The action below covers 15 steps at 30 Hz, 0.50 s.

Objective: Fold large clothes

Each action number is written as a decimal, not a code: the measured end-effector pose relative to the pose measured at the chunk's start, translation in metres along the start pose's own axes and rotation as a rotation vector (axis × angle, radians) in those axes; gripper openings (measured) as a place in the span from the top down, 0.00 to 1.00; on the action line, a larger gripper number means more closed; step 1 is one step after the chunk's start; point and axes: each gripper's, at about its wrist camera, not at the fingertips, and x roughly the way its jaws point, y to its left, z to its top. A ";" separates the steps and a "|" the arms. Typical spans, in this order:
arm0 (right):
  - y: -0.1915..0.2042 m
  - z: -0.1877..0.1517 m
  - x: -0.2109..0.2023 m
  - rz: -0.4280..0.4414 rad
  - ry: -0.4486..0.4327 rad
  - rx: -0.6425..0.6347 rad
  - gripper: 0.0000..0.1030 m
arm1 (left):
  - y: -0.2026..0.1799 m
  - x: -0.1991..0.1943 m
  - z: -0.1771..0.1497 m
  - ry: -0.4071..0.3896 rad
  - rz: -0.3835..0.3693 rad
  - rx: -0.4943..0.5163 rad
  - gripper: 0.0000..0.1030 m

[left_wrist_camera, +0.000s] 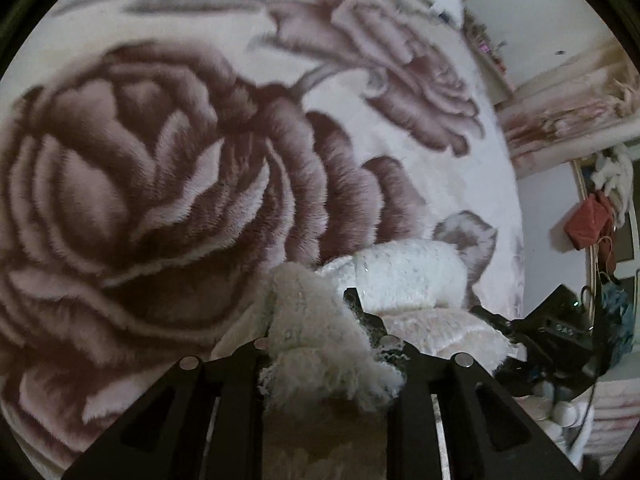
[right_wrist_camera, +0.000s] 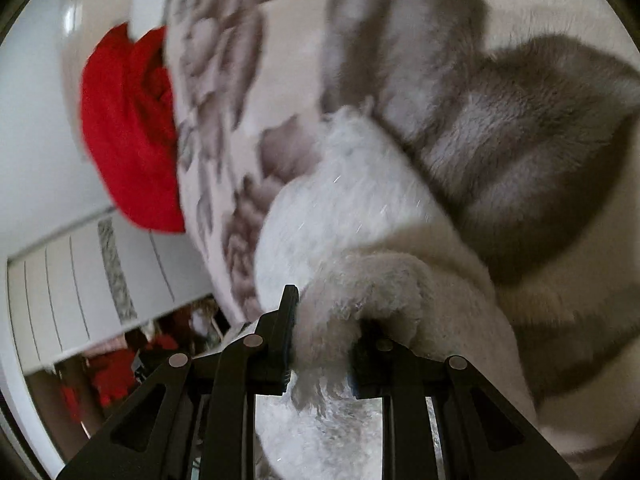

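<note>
A fluffy white garment (left_wrist_camera: 404, 276) lies on a plush rose-patterned blanket (left_wrist_camera: 160, 160). My left gripper (left_wrist_camera: 316, 328) is shut on a bunched edge of the white garment, which spills over the fingers. The other gripper (left_wrist_camera: 532, 332) shows at the right in this view. In the right wrist view my right gripper (right_wrist_camera: 328, 332) is shut on a fold of the same white garment (right_wrist_camera: 340, 216), held over the blanket (right_wrist_camera: 520, 132). Its right finger is mostly hidden by the fleece.
A red cloth (right_wrist_camera: 128, 128) lies at the blanket's edge. Wall, cabinet and hanging bags (left_wrist_camera: 588, 224) stand beyond the bed's right side. A white panelled unit (right_wrist_camera: 80, 280) and clutter show at the lower left of the right wrist view.
</note>
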 end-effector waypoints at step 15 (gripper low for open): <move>0.040 -0.015 -0.038 0.139 0.145 -0.069 0.50 | -0.002 -0.088 -0.019 -0.205 -0.179 -0.041 0.11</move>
